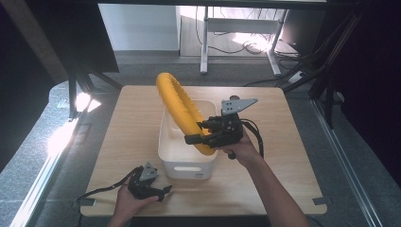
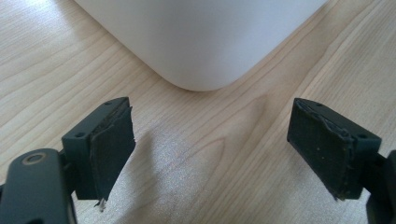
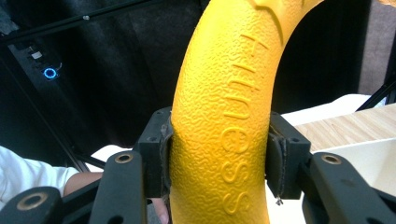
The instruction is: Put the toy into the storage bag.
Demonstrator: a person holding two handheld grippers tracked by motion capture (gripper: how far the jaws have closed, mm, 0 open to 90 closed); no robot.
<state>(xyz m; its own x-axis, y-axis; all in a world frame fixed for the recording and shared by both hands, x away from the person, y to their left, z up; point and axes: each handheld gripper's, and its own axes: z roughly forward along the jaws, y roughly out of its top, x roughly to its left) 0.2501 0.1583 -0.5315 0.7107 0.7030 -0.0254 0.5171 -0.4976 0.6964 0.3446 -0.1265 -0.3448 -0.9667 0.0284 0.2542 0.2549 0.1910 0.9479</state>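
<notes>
- I have the right gripper clenched on the yellow foam ring, its pads pressing the thick tube from both sides.
- In the right gripper view the ring rises between my two black jaws, its pebbled skin carrying raised letters along the curve.
- The ring stands tilted over the white plastic bin: its low end is at my grip above the bin's right part, and its top arcs up and away to the far left, past the bin's far rim.
- I cannot tell whether the ring's lowest part touches the bin's inside.
- The bin sits near the middle of the wooden table, a handle slot in its near wall.
- My left gripper lies low at the table's near edge, just left of the bin's near corner, with the jaws released and wide apart.
- In the left gripper view, bare wood lies between the jaws, and the bin's rounded corner is just beyond them.
</notes>
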